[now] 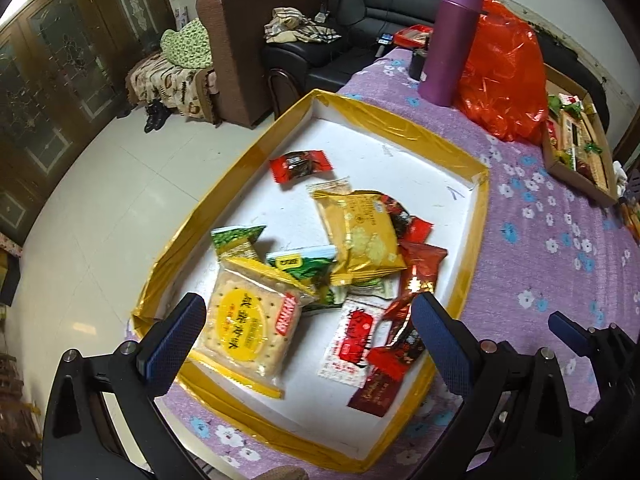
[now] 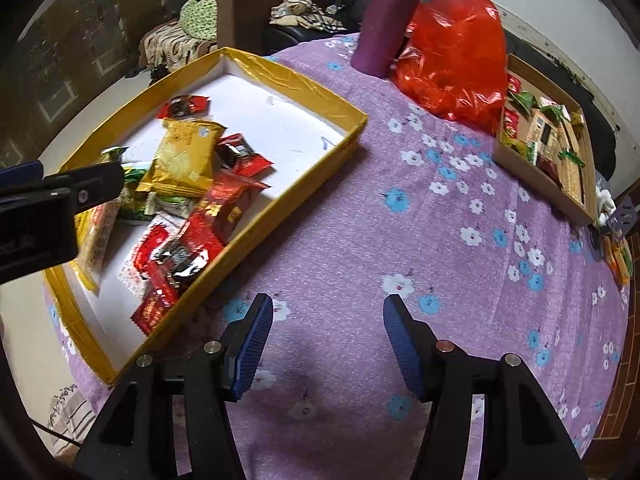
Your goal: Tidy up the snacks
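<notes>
Between the parted left tongs [image 1: 308,344], at six o'clock inside the yellow-rimmed tray [image 1: 476,236], lies a cracker packet [image 1: 250,330]: light, crinkly, slippery, likely brittle, so best pinched by its sealed edge. Red and gold snack packets [image 1: 362,232] overlap beyond it. Right tongs [image 2: 328,340], also apart and empty, hover over open purple-clothed desk [image 2: 360,220]. Cardboard box [image 2: 548,144] of sorted snacks waits at two o'clock, past a bottle [image 2: 390,16] and red bag [image 2: 452,52].

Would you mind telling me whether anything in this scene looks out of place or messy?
The snacks in the yellow-rimmed tray lie in a jumbled, overlapping heap rather than sorted: the gold packet sits across the green packets, and one red candy lies apart from the pile. Nothing looks spilled onto the tablecloth.
</notes>
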The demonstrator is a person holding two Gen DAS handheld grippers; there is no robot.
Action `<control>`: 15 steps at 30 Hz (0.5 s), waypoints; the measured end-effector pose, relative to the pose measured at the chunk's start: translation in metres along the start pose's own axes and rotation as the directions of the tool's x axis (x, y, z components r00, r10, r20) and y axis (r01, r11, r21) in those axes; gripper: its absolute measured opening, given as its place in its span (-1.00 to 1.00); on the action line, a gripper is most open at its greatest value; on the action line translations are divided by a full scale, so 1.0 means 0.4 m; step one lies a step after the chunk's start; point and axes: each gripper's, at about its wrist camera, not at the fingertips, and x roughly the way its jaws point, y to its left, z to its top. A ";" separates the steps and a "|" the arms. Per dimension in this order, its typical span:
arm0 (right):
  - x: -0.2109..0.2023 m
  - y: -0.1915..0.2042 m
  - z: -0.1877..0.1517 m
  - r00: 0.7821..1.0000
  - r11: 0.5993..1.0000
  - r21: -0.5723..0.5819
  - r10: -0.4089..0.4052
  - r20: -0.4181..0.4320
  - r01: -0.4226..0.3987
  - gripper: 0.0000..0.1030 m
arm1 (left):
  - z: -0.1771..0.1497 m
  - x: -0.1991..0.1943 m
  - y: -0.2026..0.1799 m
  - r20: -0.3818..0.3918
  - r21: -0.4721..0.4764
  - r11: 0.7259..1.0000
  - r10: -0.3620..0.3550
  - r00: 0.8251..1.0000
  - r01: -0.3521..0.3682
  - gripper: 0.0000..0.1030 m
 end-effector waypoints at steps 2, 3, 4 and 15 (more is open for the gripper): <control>-0.003 0.016 0.001 1.000 1.000 -0.017 0.004 0.004 -0.003 0.15 | -0.001 -0.001 0.005 0.004 0.005 1.000 0.014 1.000 -0.014 1.00; -0.005 0.023 0.002 1.000 1.000 -0.024 0.004 0.005 -0.004 0.15 | -0.001 -0.003 0.008 0.007 0.006 1.000 0.018 1.000 -0.018 1.00; -0.006 0.031 0.003 1.000 0.999 -0.033 0.003 0.006 -0.003 0.15 | -0.001 -0.004 0.010 0.011 0.007 1.000 0.024 1.000 -0.024 1.00; -0.004 0.073 0.015 1.000 0.999 -0.053 0.009 0.001 -0.009 0.15 | -0.002 0.015 0.046 -0.009 0.012 0.999 0.049 0.999 -0.049 1.00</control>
